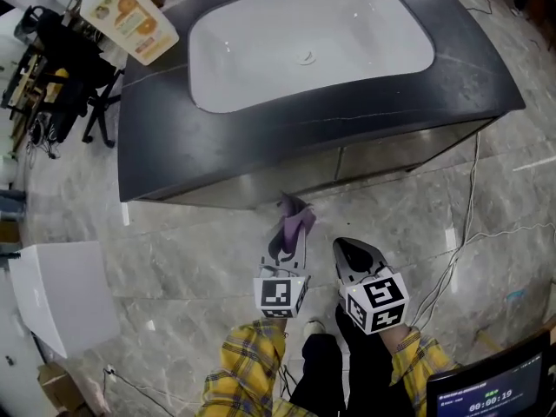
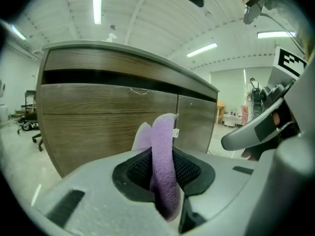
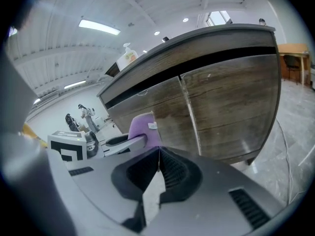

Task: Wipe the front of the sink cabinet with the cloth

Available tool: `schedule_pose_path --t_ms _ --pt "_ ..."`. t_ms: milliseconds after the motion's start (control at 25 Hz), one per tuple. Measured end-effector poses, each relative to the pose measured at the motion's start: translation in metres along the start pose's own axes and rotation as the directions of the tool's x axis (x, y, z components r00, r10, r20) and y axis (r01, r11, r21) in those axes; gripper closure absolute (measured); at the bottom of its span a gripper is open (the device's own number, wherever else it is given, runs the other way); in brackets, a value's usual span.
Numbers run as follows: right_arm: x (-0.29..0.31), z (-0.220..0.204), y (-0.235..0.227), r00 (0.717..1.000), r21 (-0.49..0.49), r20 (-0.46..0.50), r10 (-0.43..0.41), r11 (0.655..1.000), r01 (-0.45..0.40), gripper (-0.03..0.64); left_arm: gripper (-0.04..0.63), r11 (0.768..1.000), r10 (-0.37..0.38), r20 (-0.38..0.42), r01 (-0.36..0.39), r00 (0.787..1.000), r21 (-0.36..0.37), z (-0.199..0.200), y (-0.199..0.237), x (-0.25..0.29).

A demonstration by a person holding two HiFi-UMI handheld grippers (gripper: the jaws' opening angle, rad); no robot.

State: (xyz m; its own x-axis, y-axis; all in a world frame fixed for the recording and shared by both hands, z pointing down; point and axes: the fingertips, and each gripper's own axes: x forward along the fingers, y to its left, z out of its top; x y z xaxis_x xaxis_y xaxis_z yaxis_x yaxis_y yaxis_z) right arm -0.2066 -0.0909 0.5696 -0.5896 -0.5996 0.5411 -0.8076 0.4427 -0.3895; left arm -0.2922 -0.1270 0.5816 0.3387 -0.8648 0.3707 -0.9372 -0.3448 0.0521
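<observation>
**Cloth (image 1: pixel 295 222) clamped in left gripper (image 1: pixel 290 240); sink cabinet (image 1: pixel 365 159) front not yet wiped**

Far left, a white box (image 1: pixel 61 294) sits on the floor, well apart from the work. Ignore it.

Your left gripper has its jaws closed tight on the purple cloth (image 2: pixel 164 166). A folded strip stands up from between the pads, free end toward the wood-grain cabinet front (image 2: pixel 98 127). In the head view the cloth tip sits low, near the bottom edge of the front, about mid-width. You can't tell contact from there. The left gripper view suggests it's near but apart from the wood.

Just right of it, your right gripper (image 1: pixel 347 252) has its jaws pressed together with nothing between them. It's beside the left one, aimed at the same front (image 3: pixel 231 107), and the cloth (image 3: pixel 142 127) shows off to its left.

Far right, a cable (image 1: pixel 473 198) trails over the floor past the cabinet's right corner.

Progress, as a judgement:
- **Done:** the cloth is picked up and brought to the cabinet.
- **Left:** the wiping itself looks not started. No streaks or damp marks show on the wood.
- **Area to cover:** both door panels and the dark strip under the countertop (image 1: pixel 174 129), so basically the whole front.
- **Next:** press the cloth onto the panel before you sweep.
</observation>
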Motion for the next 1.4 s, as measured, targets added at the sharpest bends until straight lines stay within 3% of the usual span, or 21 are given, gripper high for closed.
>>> schedule_pose_path --t_ms 280,680,1040,1400 --pt "0.022 -0.016 0.044 0.996 -0.066 -0.052 0.066 0.995 -0.070 0.612 0.514 0.994 0.108 -0.004 -0.108 0.994 -0.015 -0.016 0.049 -0.042" --pt "0.060 -0.039 0.085 0.979 -0.126 -0.125 0.158 0.977 -0.173 0.612 0.514 0.966 0.246 -0.049 -0.249 0.968 -0.064 -0.054 0.104 -0.083" --pt "0.093 -0.057 0.085 0.970 -0.172 -0.161 0.181 0.963 -0.208 0.612 0.514 0.944 0.318 -0.064 -0.322 0.946 -0.070 -0.087 0.144 -0.085" --pt "0.116 -0.062 0.059 0.976 -0.209 -0.132 0.172 0.958 -0.197 0.612 0.514 0.935 0.349 -0.056 -0.351 0.936 -0.051 -0.117 0.180 -0.048"
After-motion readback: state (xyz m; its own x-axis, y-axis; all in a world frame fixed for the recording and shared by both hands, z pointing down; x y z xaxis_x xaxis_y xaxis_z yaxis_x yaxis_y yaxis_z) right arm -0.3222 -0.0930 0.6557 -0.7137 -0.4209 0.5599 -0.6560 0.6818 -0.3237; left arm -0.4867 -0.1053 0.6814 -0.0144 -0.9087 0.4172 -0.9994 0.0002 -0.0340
